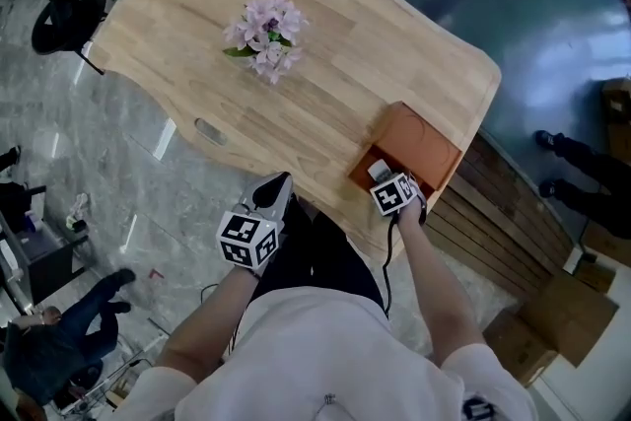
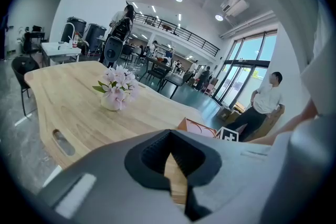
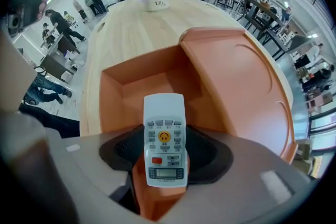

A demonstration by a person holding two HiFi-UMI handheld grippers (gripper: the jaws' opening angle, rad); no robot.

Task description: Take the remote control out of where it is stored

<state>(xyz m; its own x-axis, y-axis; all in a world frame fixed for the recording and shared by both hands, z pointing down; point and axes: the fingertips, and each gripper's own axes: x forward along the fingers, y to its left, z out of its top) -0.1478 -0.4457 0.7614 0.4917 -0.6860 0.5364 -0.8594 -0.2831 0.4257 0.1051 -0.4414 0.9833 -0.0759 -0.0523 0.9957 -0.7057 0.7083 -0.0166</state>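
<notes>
A white remote control (image 3: 165, 123) with a yellow button lies face up in the open compartment of an orange box (image 3: 236, 76). That box (image 1: 419, 148) sits at the near right corner of the wooden table, and a corner of the remote (image 1: 380, 172) shows white beside the marker cube. My right gripper (image 3: 165, 153) points straight down into the box, its black pads against the remote's two long sides. My left gripper (image 1: 281, 182) hangs shut and empty at the table's near edge, left of the box. Between its closed jaws (image 2: 170, 165) only a sliver of table edge shows.
A small pot of pink flowers (image 1: 266, 35) stands mid-table on the wooden top (image 1: 345, 74), which has handle slots near its edges. The box's curved lid side lies to the right of the compartment. People stand around the room, and wooden pallets and cardboard boxes (image 1: 562, 311) lie to the right.
</notes>
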